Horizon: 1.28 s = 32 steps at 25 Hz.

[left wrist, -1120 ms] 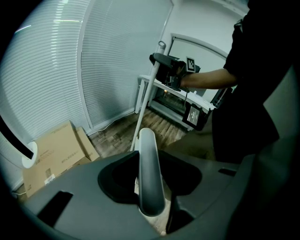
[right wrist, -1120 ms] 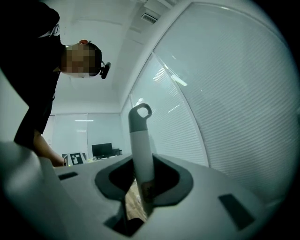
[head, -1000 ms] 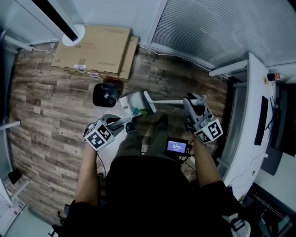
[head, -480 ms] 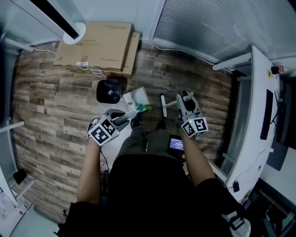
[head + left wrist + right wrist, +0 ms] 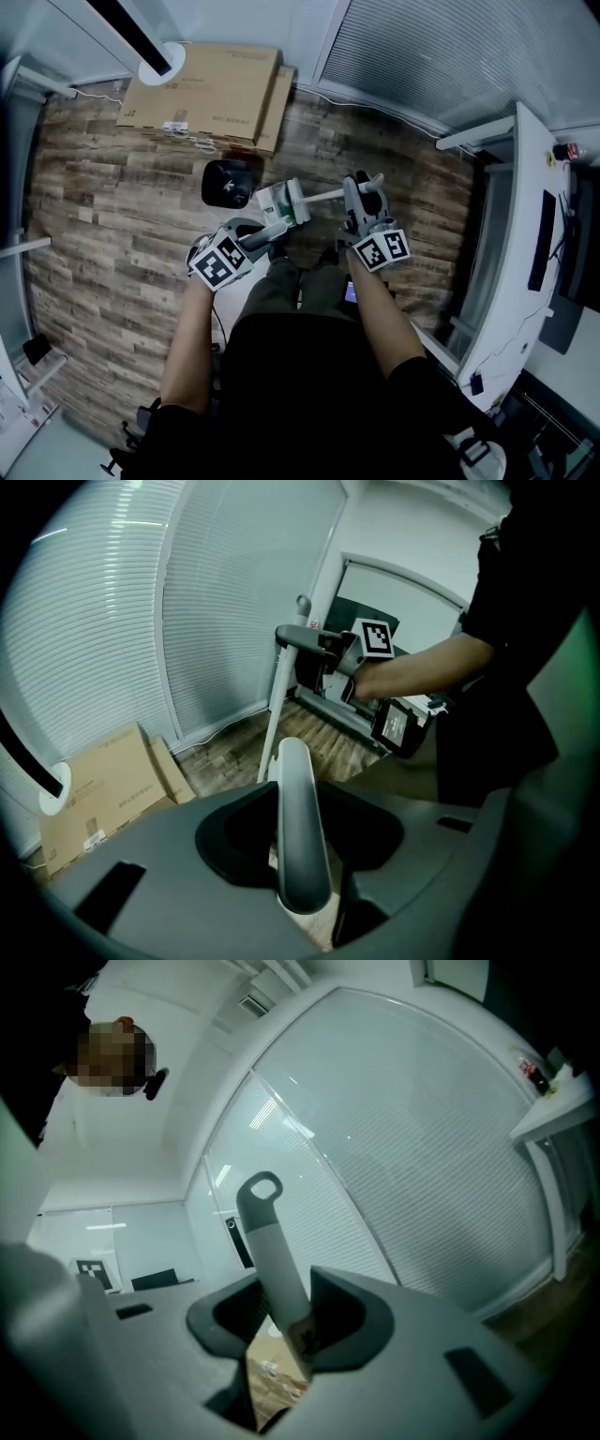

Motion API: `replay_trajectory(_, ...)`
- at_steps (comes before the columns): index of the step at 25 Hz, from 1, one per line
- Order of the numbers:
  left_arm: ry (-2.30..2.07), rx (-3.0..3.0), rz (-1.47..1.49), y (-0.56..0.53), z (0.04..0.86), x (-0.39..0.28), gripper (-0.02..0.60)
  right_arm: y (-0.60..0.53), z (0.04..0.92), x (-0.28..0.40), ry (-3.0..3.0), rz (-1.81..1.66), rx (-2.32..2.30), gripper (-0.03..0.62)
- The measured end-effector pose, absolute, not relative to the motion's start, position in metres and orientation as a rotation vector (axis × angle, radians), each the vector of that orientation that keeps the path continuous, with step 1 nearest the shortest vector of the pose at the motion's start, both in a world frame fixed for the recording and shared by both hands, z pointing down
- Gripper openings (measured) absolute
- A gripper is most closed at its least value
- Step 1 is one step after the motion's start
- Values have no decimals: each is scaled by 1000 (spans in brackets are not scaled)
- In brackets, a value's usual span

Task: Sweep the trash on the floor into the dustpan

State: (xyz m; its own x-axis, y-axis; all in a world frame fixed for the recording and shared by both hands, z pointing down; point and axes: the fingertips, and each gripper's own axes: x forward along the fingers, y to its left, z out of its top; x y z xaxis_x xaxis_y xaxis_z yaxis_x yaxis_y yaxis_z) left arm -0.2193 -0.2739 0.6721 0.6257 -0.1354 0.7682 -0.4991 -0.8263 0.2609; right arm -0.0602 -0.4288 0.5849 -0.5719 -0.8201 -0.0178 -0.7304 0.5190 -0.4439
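In the head view my left gripper [image 5: 253, 234] is shut on the pale handle of the white dustpan [image 5: 277, 200], which rests on the wood floor just ahead of the person's feet. Green and pale trash [image 5: 300, 217] lies at the pan's near edge. My right gripper [image 5: 361, 190] is shut on the broom's white stick [image 5: 323, 197], which runs left toward the pan. In the left gripper view the dustpan handle [image 5: 298, 836] sits between the jaws, with the broom stick [image 5: 277, 700] beyond. The right gripper view has the grey looped handle end [image 5: 261, 1194] rising from the jaws.
A black rounded object [image 5: 227, 183] sits on the floor just left of the dustpan. Flat cardboard boxes [image 5: 202, 94] lie at the far wall beside a white round base [image 5: 161, 64]. A white desk [image 5: 525, 234] borders the right side. Blinds cover the far wall.
My right gripper has come leftward and lower with the broom, and the broom's far end has swung in against the dustpan. The left gripper and the dustpan have stayed put.
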Motion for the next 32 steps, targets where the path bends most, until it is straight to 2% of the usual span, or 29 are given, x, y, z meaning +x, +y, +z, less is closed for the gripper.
replay_trajectory(6, -533, 2459, 1091, -277, 674, -220, 130, -414, 553, -63, 2644, -467, -1186, 110)
replay_trajectory(9, -564, 2457, 1127, -279, 674, -223, 186, -407, 528, -54, 2675, -398, -1132, 109)
replay_trajectory(12, -655, 2460, 1119, -285, 659, -231, 193, -400, 499, -39, 2683, -341, -1105, 109)
replay_trajectory(15, -800, 2481, 1045, -294, 625, -239, 193, -395, 471, -21, 2688, -303, -1091, 109)
replay_trajectory(17, -925, 2509, 896, -300, 593, -240, 190, -388, 455, -11, 2707, -282, -1073, 109)
replay_trajectory(25, -1286, 2579, -59, -279, 450, -203, 107, -338, 394, 37, 2836, -110, -1041, 94)
replay_trajectory(29, -1457, 2600, -187, -245, 413, -178, 12, -296, 369, 63, 2929, 34, -971, 80)
replay_trajectory(32, -1491, 2606, -251, -216, 397, -157, -6, -269, 364, 84, 2975, 46, -942, 78)
